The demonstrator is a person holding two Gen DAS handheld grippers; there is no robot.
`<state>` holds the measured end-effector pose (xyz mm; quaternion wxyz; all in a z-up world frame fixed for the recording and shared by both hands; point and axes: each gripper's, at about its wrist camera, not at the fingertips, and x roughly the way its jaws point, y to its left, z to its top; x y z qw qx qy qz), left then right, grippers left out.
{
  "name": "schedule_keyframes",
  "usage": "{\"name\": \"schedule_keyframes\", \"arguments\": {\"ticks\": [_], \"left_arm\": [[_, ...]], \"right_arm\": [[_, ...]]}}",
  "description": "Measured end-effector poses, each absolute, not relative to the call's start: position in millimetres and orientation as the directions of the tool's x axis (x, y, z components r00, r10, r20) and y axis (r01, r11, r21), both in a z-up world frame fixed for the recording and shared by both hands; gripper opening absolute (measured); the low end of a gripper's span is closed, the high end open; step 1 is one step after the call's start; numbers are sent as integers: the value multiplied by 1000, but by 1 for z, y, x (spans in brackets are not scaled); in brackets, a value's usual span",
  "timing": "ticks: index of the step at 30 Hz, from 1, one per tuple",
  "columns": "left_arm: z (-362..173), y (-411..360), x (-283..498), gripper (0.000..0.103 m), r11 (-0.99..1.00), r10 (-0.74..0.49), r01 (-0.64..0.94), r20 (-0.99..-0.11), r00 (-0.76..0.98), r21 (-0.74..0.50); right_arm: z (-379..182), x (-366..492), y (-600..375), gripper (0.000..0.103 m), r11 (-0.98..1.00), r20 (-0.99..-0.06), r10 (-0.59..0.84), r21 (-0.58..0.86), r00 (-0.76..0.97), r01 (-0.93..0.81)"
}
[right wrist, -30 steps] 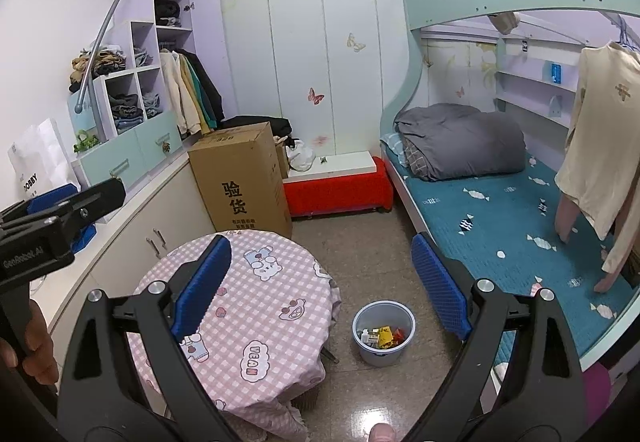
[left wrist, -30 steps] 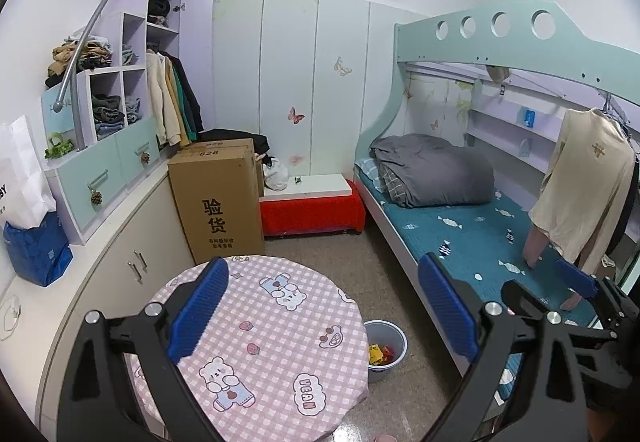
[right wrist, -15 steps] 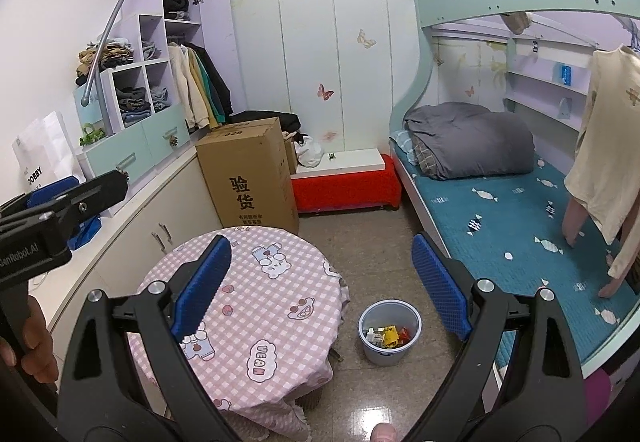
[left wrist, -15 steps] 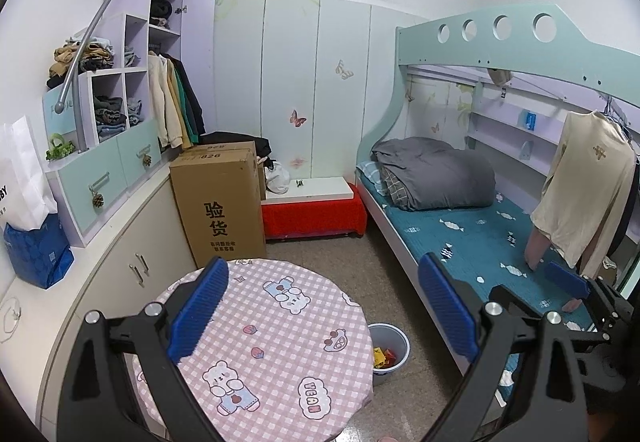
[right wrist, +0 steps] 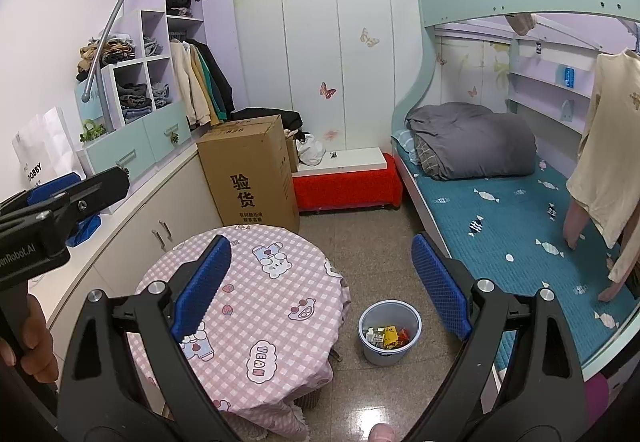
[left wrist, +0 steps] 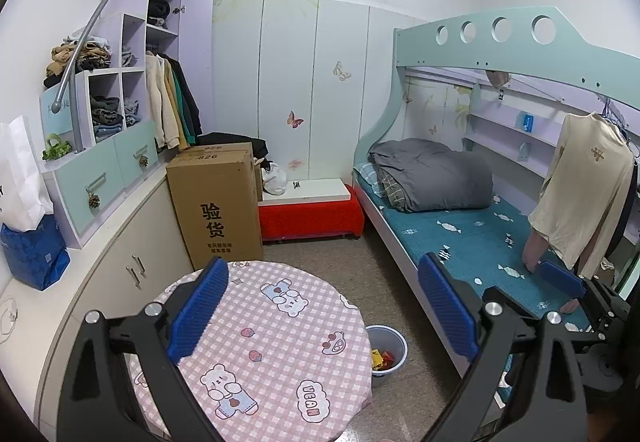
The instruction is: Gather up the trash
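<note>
While you hold both grippers up over the room, neither has anything in it: the left gripper [left wrist: 320,318] stands wide open above the table [left wrist: 280,326], and the right gripper [right wrist: 322,288] is spread just as wide, with nothing between its blue pads [right wrist: 206,284].

Set against a second ago, both views have crept forward a little. From the left wrist the table now fills more of the lower part, and the bin [left wrist: 386,348] has slid further behind the table's right edge, so only part of its rim shows. From the right wrist the bin [right wrist: 390,332] sits in the open on the floor [right wrist: 360,242], between the table's right edge and the bed [right wrist: 500,217], with wrappers [right wrist: 386,336] already lying in it.

That small drift changes little for the job. You have taken hold of nothing, and the tablecloth shows no loose litter in either view; the floor around the bin looks bare as well. The trash you can see is already inside the bin, so the likely step is either to look for more or to take up the bin itself.

Your right gripper has the clearer line to it. Coming down, mind the table's right edge and the bed frame, since the bin stands in the gap between them. The box [right wrist: 250,177] and the bench [right wrist: 346,183] lie well beyond, out of your way
</note>
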<state>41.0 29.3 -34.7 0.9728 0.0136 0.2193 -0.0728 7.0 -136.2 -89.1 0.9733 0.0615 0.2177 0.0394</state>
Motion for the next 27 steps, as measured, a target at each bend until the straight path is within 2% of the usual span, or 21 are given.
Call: {"name": "schedule_keyframes", "arguments": {"ticks": [27], "left_arm": [[-34,24,45,94,986,-152,165,-426,892,-5]], "right_arm": [[-91,11,-139,90,990,-413,101,128,905,-52]]}}
